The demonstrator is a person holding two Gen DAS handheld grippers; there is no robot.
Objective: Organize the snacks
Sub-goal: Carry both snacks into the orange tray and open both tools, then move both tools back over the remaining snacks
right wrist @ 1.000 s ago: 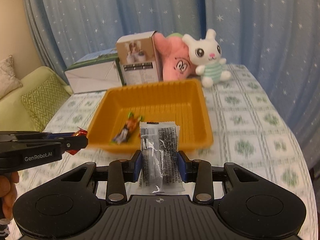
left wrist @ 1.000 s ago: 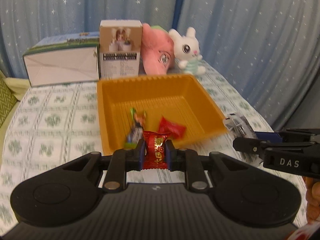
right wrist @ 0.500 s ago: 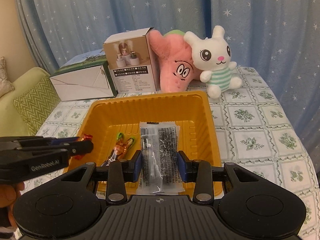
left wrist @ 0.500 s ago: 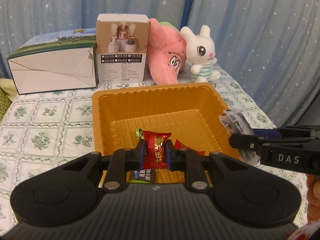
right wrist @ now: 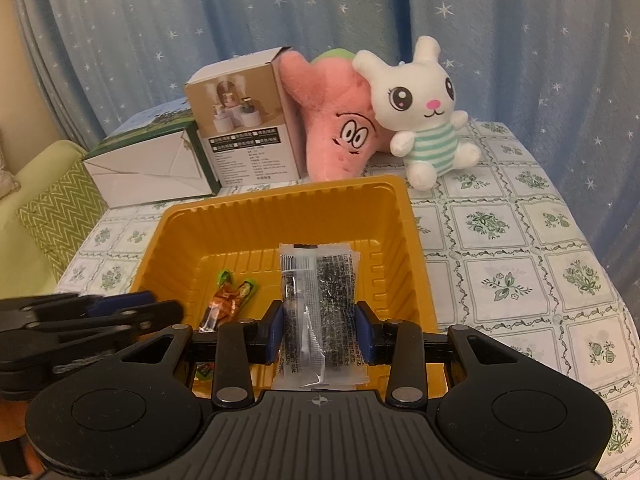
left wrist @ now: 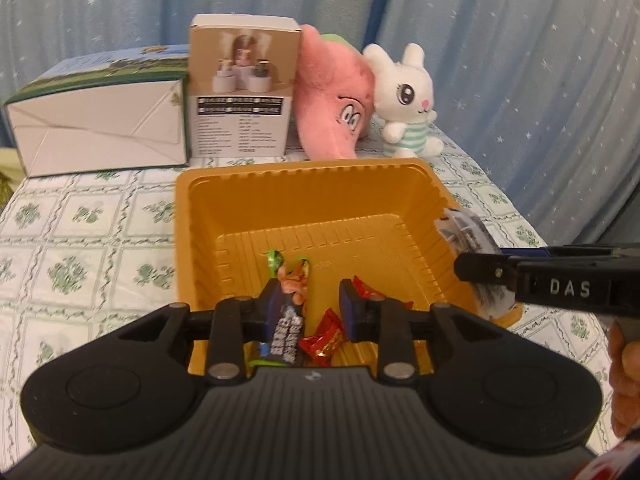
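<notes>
An orange tray (left wrist: 304,170) stands on the flowered tablecloth. My left gripper (left wrist: 314,312) hangs over its near part, jaws opening. A red-wrapped candy (left wrist: 323,339) lies loose just below the gap, and neither pad presses on it. A green-and-orange candy (left wrist: 289,280) and another red candy (left wrist: 365,286) lie on the tray floor. My right gripper (right wrist: 320,326) is shut on a clear packet with dark contents (right wrist: 318,280) above the tray (right wrist: 280,196). The left gripper (right wrist: 172,312) shows at the left edge of that view.
Behind the tray stand a white-and-green carton (left wrist: 100,132), a small product box (left wrist: 244,88), a pink plush (left wrist: 336,100) and a white rabbit plush (left wrist: 404,92). Blue starred curtains close off the back. A green sofa cushion (right wrist: 52,208) lies left of the table.
Both grippers came forward over the tray. The left jaws, shut on the red candy before, have parted and the candy has dropped out. The right still grips its packet.
</notes>
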